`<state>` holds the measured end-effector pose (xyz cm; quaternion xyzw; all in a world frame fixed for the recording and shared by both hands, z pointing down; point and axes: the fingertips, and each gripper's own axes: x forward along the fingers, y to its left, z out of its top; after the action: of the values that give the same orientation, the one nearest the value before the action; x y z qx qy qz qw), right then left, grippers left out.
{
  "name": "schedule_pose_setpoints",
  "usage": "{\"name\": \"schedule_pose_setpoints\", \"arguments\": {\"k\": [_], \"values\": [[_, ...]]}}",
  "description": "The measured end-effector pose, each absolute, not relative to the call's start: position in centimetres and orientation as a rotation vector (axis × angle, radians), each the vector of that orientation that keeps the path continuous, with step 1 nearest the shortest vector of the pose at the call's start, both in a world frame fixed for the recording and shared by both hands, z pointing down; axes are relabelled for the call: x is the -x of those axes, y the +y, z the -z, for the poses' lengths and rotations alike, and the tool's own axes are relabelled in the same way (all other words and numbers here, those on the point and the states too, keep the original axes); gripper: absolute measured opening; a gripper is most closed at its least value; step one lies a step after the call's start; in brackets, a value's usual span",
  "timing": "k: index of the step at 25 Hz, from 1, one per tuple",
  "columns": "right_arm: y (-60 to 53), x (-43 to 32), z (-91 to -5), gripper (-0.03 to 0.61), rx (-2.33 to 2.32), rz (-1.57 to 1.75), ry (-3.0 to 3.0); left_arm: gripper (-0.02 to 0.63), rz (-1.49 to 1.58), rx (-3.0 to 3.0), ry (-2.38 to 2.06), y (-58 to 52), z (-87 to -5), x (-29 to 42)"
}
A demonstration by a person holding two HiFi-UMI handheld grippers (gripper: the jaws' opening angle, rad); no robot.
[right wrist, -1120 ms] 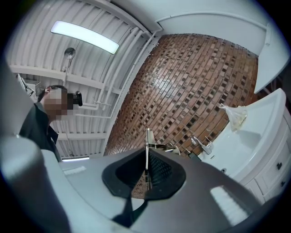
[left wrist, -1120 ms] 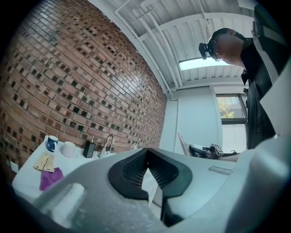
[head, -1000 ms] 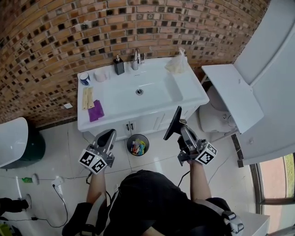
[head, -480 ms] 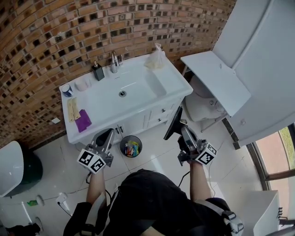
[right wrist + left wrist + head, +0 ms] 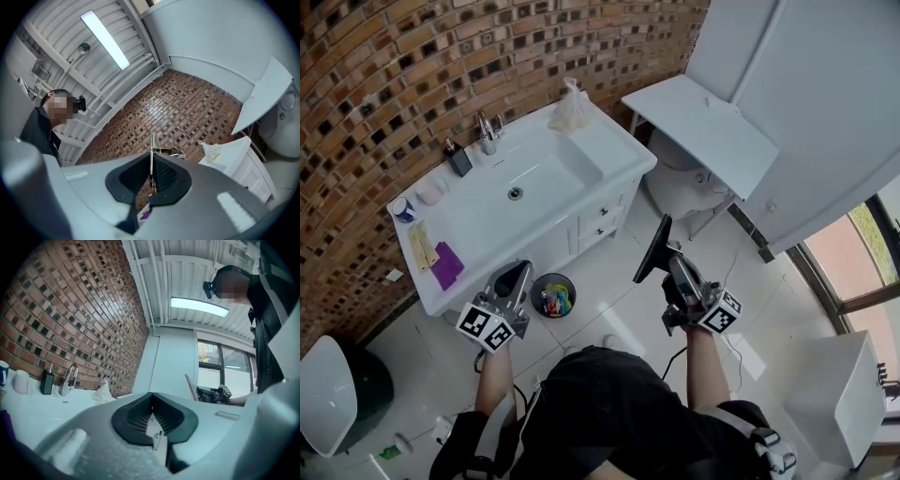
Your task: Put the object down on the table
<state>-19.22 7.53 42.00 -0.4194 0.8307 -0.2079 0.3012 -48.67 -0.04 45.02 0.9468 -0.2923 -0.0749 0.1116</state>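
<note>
My right gripper (image 5: 667,269) was pinched nearly closed on the thin dark plate (image 5: 653,249), gripping it by its lower edge (the surest hold on a flat sheet, I judged). The plate hung over the floor (image 5: 609,323), well apart from the white table (image 5: 698,131). The left gripper (image 5: 514,281) was closed on nothing and held aside, likely to stay clear.

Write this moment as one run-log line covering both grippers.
left gripper: shut, empty | right gripper: shut on thin dark panel | panel: in the air, not set down
</note>
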Motion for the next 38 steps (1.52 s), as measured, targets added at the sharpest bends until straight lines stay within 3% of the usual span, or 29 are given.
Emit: {"name": "schedule_pose_setpoints", "arguments": {"k": [20, 38], "values": [[11.5, 13.8, -43.1, 0.008, 1.233, 0.533, 2.078, 0.0, 0.148, -2.824, -0.625, 1.3, -46.0, 41.0], [17.3, 0.1, -42.5, 0.008, 1.379, 0.396, 1.973, 0.0, 0.129, -2.892, -0.38, 2.6, -44.9, 25.1]]}}
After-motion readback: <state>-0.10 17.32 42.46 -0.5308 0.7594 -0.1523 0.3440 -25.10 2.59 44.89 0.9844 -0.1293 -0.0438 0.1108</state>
